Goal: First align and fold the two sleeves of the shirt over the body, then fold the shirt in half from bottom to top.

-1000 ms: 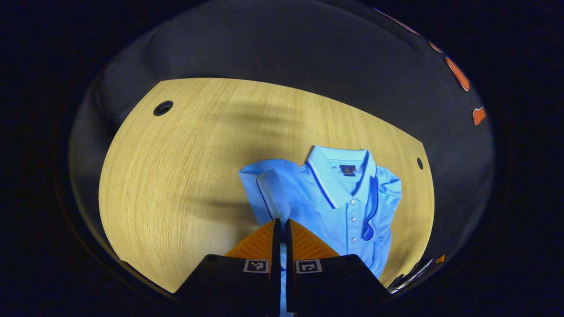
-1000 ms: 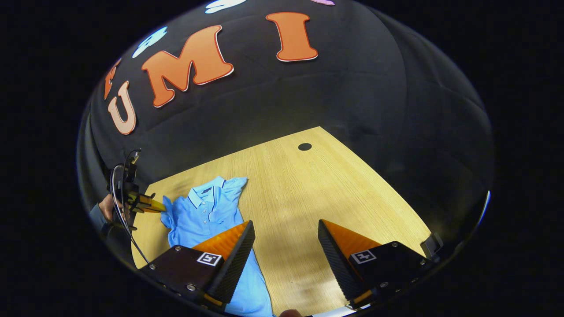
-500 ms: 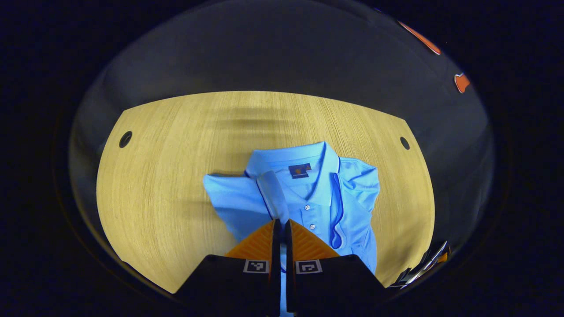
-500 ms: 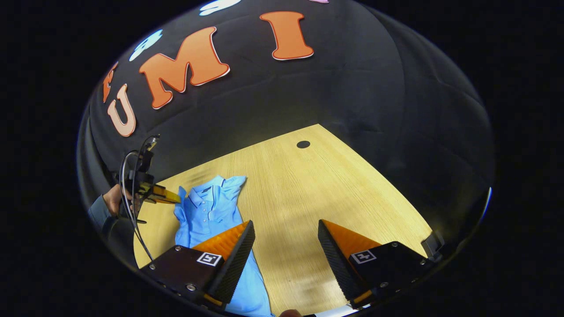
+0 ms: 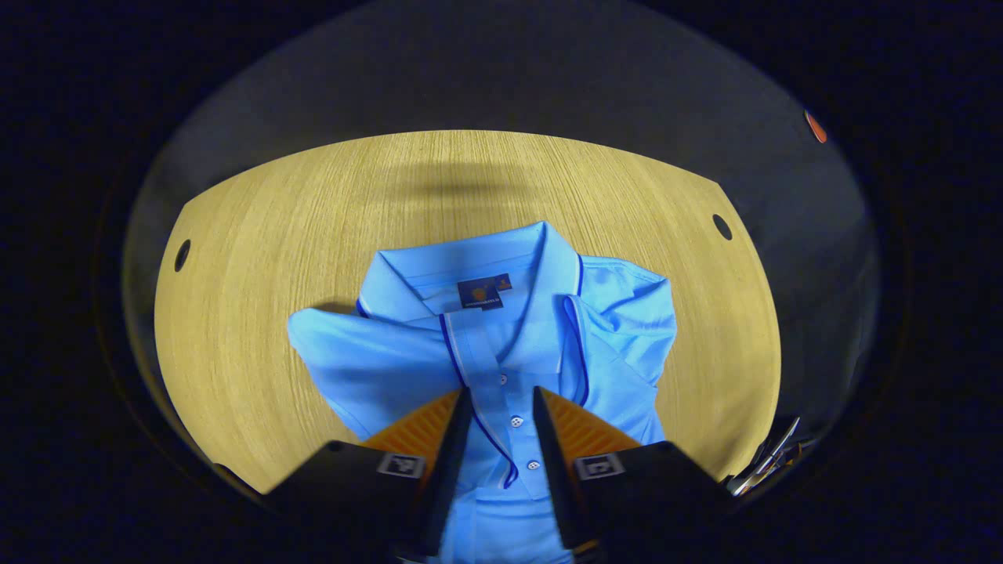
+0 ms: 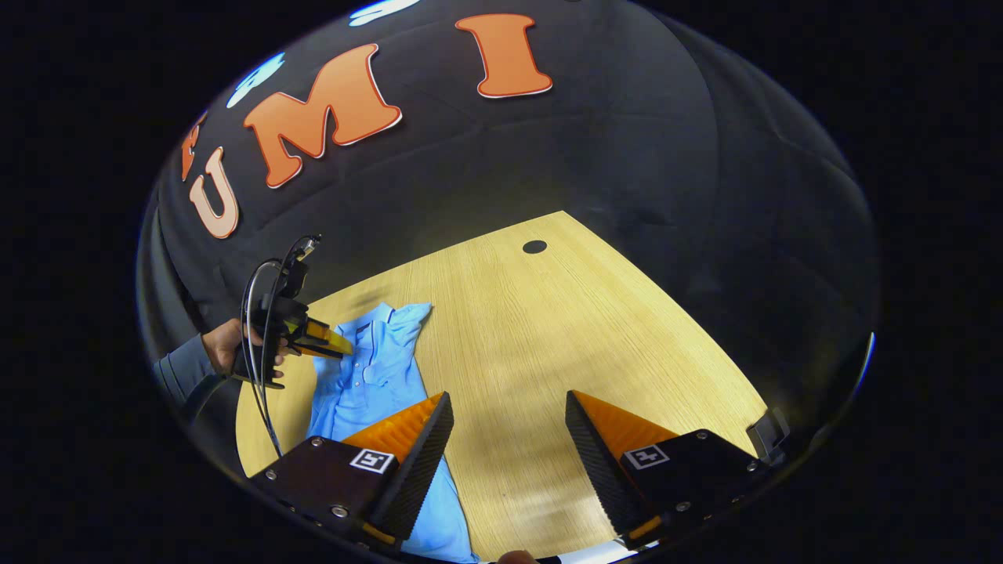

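A light blue short-sleeved polo shirt [image 5: 501, 329] with dark blue trim lies face up on the pale wood-grain tabletop [image 5: 258, 258], its collar toward the far edge. In the left gripper view, one sleeve [image 5: 368, 360] is folded across the chest, its trimmed cuff lying over the button placket, and the other sleeve [image 5: 627, 313] is folded in on the right, slightly rumpled. The left tool [image 5: 501, 407] hovers over the placket with its fingers parted and nothing between them but the cloth below; whether the tips touch the fabric cannot be told.

In the right gripper view, the right tool [image 6: 509, 415] stands wide open above bare tabletop just right of the shirt's lower body, gripping nothing. Farther left, a hand [image 6: 227, 345] in a grey sleeve [image 6: 176, 372] holds the left tool over the shirt's upper part. Round holes [image 6: 534, 247] mark the tabletop's far corners.
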Available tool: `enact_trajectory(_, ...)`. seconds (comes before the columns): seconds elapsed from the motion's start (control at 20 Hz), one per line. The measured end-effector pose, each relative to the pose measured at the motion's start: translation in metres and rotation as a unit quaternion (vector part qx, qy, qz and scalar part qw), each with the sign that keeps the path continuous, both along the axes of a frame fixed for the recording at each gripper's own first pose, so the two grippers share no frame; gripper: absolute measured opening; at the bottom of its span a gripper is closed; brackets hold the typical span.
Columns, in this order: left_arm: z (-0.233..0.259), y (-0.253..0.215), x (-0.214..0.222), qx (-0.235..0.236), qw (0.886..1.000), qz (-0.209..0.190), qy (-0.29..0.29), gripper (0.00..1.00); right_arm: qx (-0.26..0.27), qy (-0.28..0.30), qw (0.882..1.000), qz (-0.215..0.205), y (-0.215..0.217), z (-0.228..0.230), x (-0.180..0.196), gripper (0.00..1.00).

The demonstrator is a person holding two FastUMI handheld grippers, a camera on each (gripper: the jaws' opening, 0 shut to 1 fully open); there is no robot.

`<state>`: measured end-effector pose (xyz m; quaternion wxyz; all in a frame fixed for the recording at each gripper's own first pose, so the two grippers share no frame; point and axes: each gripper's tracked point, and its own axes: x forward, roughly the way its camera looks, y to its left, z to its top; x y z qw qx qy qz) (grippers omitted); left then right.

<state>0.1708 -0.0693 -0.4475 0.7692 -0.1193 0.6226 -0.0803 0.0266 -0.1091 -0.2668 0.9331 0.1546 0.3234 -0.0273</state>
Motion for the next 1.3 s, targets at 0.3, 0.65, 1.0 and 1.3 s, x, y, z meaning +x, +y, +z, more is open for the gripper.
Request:
enact_trajectory(0.3,0.029,0.005,-0.018,-0.008,1.000,-0.009,-0.028,0.96,-0.005,0.004,1.000,0.026,0.006,0.000,0.003,0.91)
enact_trajectory(0.65,0.083,0.035,-0.080,0.006,0.996,-0.004,-0.087,0.99,-0.006,0.011,0.996,0.090,0.035,-0.006,-0.002,0.92)
enact_trajectory(1.0,0.128,0.075,-0.157,0.027,0.988,0.022,-0.151,0.99,-0.017,0.027,0.987,0.158,0.067,-0.020,-0.030,0.92)
enact_trajectory(1.3,0.140,0.084,-0.243,0.036,0.987,0.039,-0.152,1.00,-0.017,0.052,0.976,0.210,0.082,-0.034,-0.070,0.94)
